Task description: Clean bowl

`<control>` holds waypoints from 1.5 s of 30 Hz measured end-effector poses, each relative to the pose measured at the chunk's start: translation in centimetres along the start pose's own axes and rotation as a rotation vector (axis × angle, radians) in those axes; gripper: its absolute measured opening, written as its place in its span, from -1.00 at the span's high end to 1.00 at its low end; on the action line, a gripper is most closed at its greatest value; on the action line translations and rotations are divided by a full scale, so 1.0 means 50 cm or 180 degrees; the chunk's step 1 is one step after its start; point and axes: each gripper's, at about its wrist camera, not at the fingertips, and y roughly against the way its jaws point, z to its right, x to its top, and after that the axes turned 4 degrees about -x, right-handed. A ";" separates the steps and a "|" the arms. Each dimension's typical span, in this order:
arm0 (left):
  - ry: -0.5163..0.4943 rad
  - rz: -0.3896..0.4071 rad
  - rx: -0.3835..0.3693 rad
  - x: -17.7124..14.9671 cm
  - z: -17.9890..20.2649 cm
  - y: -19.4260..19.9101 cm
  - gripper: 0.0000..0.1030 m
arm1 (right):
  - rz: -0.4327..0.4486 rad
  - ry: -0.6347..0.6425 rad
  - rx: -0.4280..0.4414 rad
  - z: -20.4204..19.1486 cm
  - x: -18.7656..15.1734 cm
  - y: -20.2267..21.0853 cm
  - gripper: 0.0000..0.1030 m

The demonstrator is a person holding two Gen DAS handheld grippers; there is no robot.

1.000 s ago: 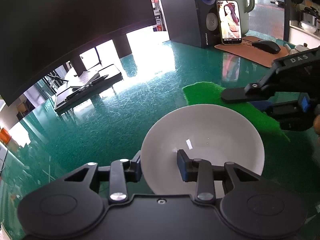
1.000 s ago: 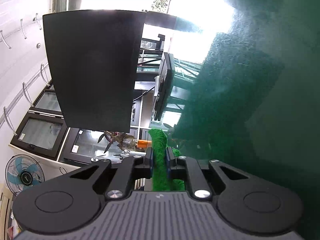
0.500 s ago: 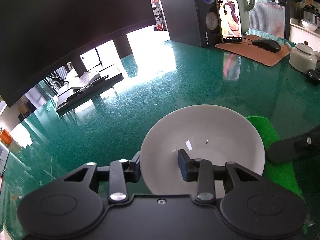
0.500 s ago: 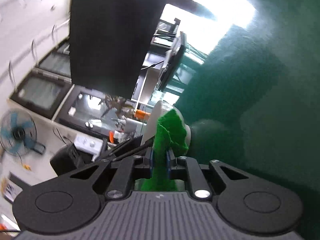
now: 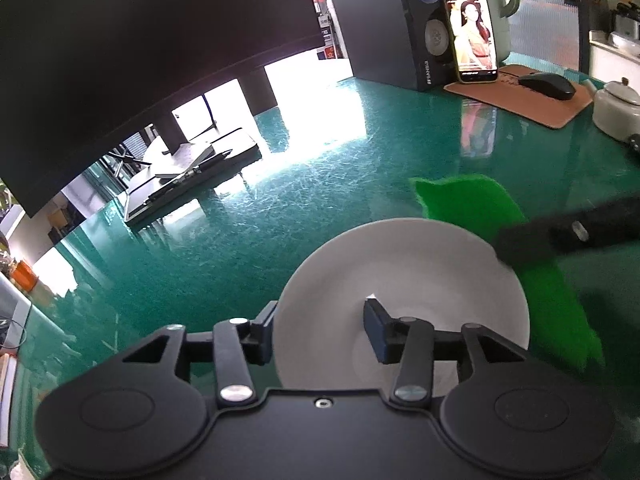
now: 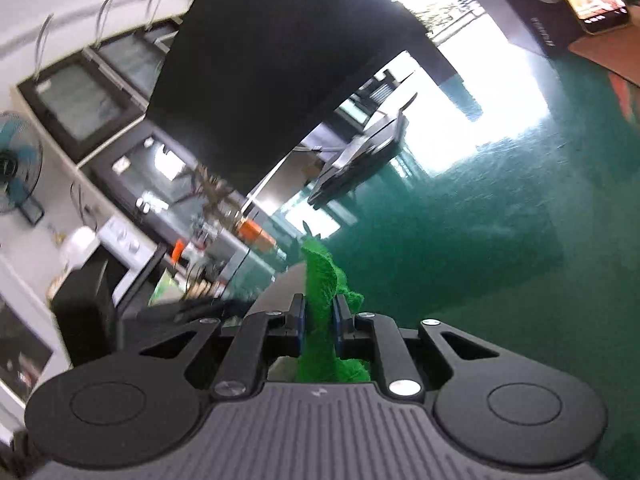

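Note:
A white bowl (image 5: 420, 272) sits on the green table (image 5: 280, 240), close in front of my left gripper (image 5: 320, 332). The jaws of that gripper are opening, with the bowl's near rim between them. One finger is outside the wall, the other inside the bowl, and the inner pad stands off the wall. My right gripper (image 6: 318, 320) is shut on a bright green cloth (image 6: 320, 276). In the left wrist view one of its fingers (image 5: 560, 236) reaches in from the right to the bowl's far right rim. The green cloth (image 5: 472, 200) hangs along that rim.
A large dark monitor (image 5: 140, 60) fills the back left, its stand base (image 5: 188, 176) on the table. At the back right are a speaker (image 5: 384, 20), a phone (image 5: 474, 36), a mouse (image 5: 548, 86) on a brown pad and a white teapot (image 5: 616, 108).
My left jaws have spread a little around the bowl's rim. My right gripper rolled and rose with the cloth, swinging from beside the bowl up to its far right rim.

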 end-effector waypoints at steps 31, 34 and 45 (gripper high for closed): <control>-0.0230 -0.0222 0.0177 0.045 -0.009 -0.038 0.07 | -0.0141 0.1338 -0.0541 -0.083 0.052 -0.029 0.78; -0.0249 -0.0238 0.0196 0.051 -0.018 -0.046 0.05 | -0.0225 0.1662 -0.0575 -0.110 0.041 -0.033 0.78; -0.0278 -0.0237 0.0209 0.052 -0.030 -0.051 0.04 | -0.0434 0.2663 -0.0865 -0.167 0.027 -0.053 0.82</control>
